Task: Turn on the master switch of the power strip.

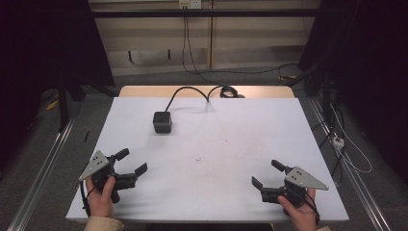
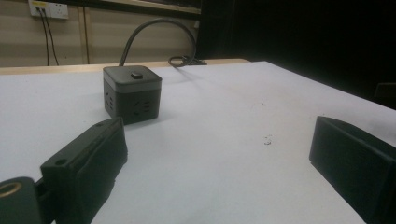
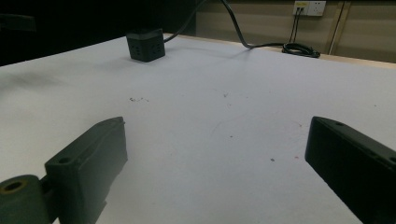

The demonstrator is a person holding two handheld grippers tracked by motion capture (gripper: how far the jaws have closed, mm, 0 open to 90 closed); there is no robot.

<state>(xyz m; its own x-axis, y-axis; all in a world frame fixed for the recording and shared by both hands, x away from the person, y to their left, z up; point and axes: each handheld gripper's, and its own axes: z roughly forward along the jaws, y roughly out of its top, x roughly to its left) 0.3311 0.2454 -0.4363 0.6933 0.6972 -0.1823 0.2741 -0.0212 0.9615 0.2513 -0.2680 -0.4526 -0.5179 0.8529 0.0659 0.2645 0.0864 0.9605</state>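
A dark cube-shaped power socket (image 1: 162, 121) sits on the white table (image 1: 211, 159) toward the back left, its black cable (image 1: 192, 91) curling off the far edge. The cube (image 2: 132, 93) stands ahead of my left gripper (image 2: 219, 154), which is open with nothing between its jaws. From the right gripper view the cube (image 3: 145, 44) lies far off at the upper left. My left gripper (image 1: 131, 161) rests near the front left corner. At the front right my right gripper (image 1: 267, 173) is open and holds nothing.
The cable coils (image 3: 301, 49) at the table's back edge and runs to a wall outlet (image 3: 308, 8). Metal rails (image 1: 43, 168) flank the table on both sides. Loose cables and a white plug (image 1: 338, 141) lie on the floor to the right.
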